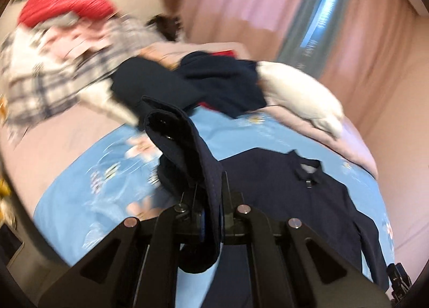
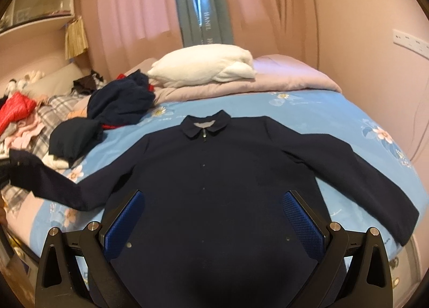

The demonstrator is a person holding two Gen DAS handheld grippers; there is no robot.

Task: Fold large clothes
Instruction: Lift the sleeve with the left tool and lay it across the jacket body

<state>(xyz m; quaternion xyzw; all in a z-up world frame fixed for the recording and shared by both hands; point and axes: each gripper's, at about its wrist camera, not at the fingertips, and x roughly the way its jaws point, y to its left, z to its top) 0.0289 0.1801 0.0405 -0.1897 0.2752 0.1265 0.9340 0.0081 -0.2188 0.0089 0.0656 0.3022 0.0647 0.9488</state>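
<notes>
One navy jacket [image 2: 214,174] lies spread on one bed [image 2: 335,109], with one white pillow [image 2: 203,68] far and two hand-held grippers near: left [image 1: 211,192], right [image 2: 214,217].

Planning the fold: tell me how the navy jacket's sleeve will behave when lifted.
Probably floppy: the sleeve droops over the shut left tool. Likely fairly thick, since it holds rounded folds rather than creasing. The jacket will probably drag, its body lying flat on the blue sheet.
</notes>
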